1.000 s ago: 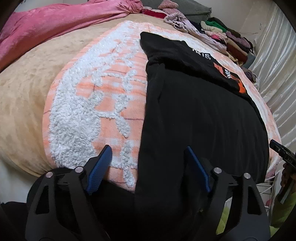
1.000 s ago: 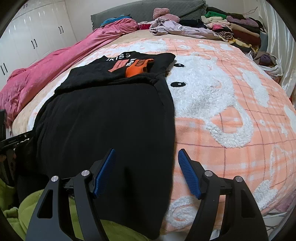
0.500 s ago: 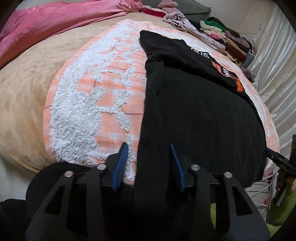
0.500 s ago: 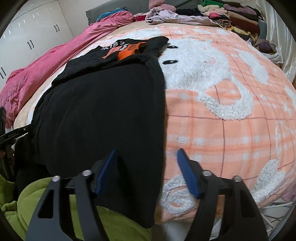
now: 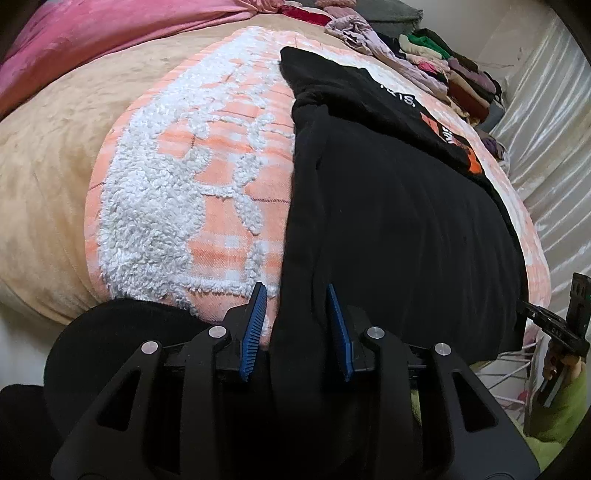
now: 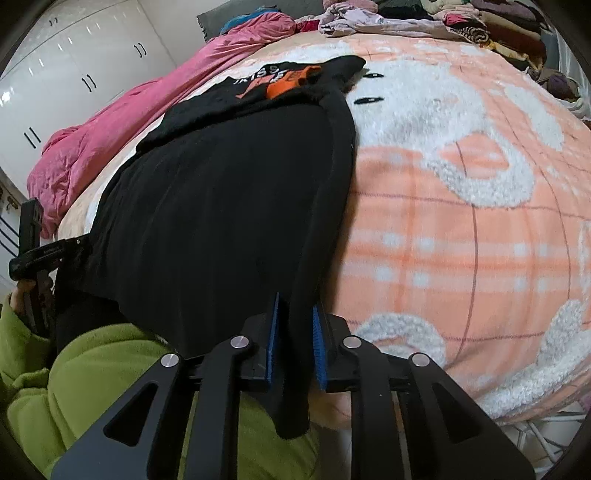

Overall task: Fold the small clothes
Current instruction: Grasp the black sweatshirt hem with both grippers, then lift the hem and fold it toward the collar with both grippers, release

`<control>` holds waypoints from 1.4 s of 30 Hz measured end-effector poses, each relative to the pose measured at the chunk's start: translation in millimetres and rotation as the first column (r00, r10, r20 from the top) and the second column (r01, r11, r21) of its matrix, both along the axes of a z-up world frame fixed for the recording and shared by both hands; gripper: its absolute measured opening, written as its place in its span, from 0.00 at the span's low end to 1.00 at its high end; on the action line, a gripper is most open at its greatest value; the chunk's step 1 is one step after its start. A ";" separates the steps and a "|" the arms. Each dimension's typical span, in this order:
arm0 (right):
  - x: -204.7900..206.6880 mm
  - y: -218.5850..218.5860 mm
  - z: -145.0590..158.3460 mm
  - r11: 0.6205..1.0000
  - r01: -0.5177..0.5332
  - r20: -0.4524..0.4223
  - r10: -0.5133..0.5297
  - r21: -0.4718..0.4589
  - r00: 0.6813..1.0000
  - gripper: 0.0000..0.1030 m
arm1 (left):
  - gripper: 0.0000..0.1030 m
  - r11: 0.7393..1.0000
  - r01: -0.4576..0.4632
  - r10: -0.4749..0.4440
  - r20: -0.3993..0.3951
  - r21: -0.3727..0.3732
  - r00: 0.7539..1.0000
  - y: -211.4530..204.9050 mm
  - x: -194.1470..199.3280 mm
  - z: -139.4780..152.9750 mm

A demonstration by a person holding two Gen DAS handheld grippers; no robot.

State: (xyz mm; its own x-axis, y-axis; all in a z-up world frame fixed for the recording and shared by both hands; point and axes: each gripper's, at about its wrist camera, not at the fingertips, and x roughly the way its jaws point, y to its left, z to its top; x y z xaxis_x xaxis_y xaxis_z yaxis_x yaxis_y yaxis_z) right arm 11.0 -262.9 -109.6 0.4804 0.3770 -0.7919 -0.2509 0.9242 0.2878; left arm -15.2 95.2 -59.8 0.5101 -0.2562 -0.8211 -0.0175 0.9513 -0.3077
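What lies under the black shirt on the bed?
The black shirt lies on the orange-and-white fleece blanket, which shows on both sides of it. The blanket's pattern directly beneath is covered.

Pretty lived-in bedroom: bed with an orange-and-white fluffy blanket (image 6: 461, 229) over a tan cover (image 5: 55, 155), pink quilt (image 6: 110, 140) bunched along one side, clothes pile (image 6: 491, 26) at the far end. White wardrobes (image 6: 74, 66), shiny white curtain (image 5: 554, 147).

Both views sit low at the near edge of the bed, looking along it toward the far clothes pile (image 5: 443, 62). They share the black garment (image 5: 388, 206), close up; each sees its opposite edge.
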 end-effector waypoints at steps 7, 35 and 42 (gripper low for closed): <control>1.5 2.3 -5.8 1.000 -0.017 0.002 0.017 0.005 1.000 0.20 | 0.35 0.996 0.049 -0.048 -0.014 0.070 0.999 -14.5 2.1 -3.3; 98.2 -32.3 100.8 0.967 0.056 0.266 -0.124 0.250 0.956 0.07 | 0.04 0.991 -0.050 0.076 0.213 -0.124 0.974 17.2 71.7 92.8; 146.4 -38.5 95.4 0.965 0.137 0.247 -0.193 0.225 0.950 0.07 | 0.05 0.989 -0.080 0.103 0.191 -0.126 0.976 16.6 132.3 93.2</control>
State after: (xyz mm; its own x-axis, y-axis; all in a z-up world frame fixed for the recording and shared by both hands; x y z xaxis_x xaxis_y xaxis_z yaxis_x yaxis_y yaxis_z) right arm 157.4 -301.4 -14.1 0.7311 0.4134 -0.5427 -0.1925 0.8882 0.4171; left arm 117.2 111.7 33.4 0.6843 -0.2888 -0.6695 -0.0310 0.9059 -0.4225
